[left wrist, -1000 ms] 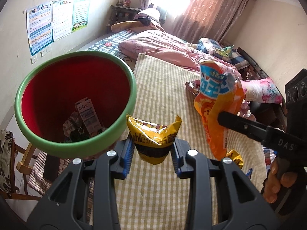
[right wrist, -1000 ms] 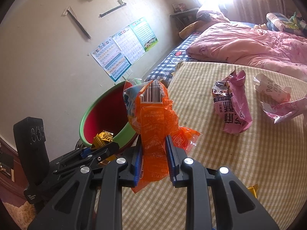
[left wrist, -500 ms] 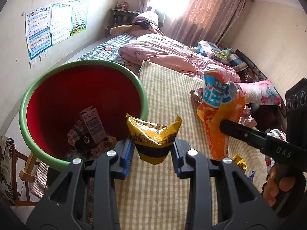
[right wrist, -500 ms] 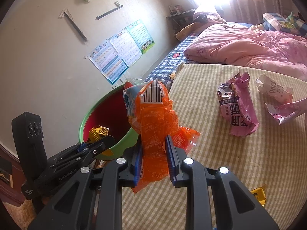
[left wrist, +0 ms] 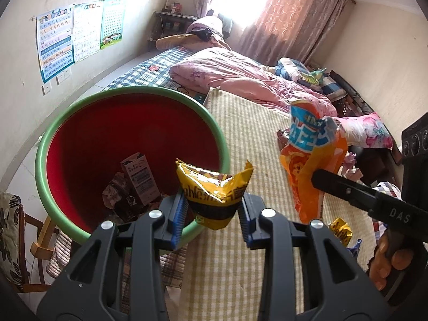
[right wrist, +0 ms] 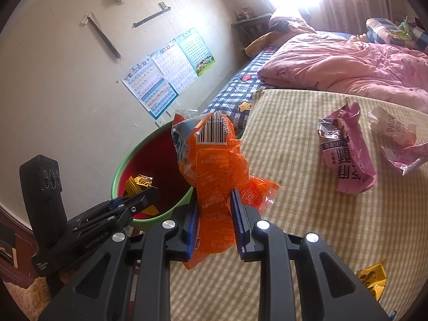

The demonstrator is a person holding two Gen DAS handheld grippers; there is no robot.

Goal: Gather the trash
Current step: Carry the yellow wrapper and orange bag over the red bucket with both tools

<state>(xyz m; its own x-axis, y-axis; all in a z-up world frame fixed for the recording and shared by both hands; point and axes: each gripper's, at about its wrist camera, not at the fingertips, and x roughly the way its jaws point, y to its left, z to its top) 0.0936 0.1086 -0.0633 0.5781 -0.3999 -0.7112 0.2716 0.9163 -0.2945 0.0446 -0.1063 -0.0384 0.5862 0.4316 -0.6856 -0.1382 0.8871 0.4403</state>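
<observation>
- Your left gripper [left wrist: 213, 214] is clamped on a yellow snack wrapper [left wrist: 214, 192], which sticks up between the blue pads.
- Your right gripper [right wrist: 214, 222] is clamped on an orange snack bag [right wrist: 214, 171]; most of the bag stands above the jaws, with a crumpled corner out to their right.
- The bin [left wrist: 133, 91], green rim and red inside, sits ahead and left of the left jaws; the yellow wrapper hangs at its near rim, not clearly over the opening.
- From the right jaws the bin is ahead-left, and the orange bag is over the bed edge, short of it.
- Done so far: the bin already holds a small carton [left wrist: 137, 178] and crumpled scraps.
- Left to do, by my reading: drop both held pieces, then go back for more.
- Still loose ahead-right of the right jaws: a pink wrapper [right wrist: 345, 157], a torn pale packet [right wrist: 393, 131], and a yellow scrap [right wrist: 373, 281] at lower right.
- Surface: bed with a beige checked mat [right wrist: 307, 214]; a pink quilt [right wrist: 347, 64] bunched beyond it.
- Room: charts [right wrist: 165, 75] on the wall, bright curtained window, wooden chair by the bin.
</observation>
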